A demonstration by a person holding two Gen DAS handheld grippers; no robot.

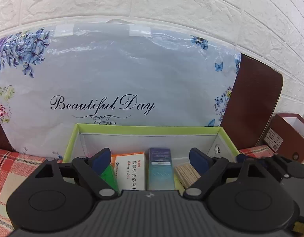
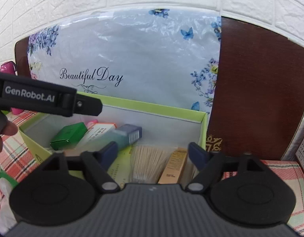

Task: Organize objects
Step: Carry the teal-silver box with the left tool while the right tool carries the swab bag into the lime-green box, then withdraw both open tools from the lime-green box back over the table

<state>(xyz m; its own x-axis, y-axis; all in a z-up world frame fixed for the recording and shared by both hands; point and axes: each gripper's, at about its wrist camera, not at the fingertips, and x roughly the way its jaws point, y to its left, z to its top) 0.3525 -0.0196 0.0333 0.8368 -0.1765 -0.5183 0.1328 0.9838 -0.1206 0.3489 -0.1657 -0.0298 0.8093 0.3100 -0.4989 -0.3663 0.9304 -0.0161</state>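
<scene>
- Landmark: the green-rimmed box [image 1: 148, 130], open-topped, standing on the checked cloth [image 1: 11, 167] in front of the "Beautiful Day" panel [image 1: 112, 75].
- Left gripper [image 1: 150, 158]: poised over the box's near edge. The white-and-orange carton [image 1: 130, 169] and the blue-green carton [image 1: 159, 167] lie inside, directly ahead between the spread fingers, long axes running away toward the back wall.
- Left jaws stand wide apart; pads press on nothing.
- Right gripper [image 2: 152, 154]: over the box's right half. A cotton-swab bundle [image 2: 148, 162] and a tan carton [image 2: 173, 165] lie just below it.
- Right jaws likewise wide open and empty.
- A green carton [image 2: 69, 135] lies tilted in the box's left part, nearer the left gripper.
- Judgement: contents appear deposited; neither gripper has hold of anything.
</scene>
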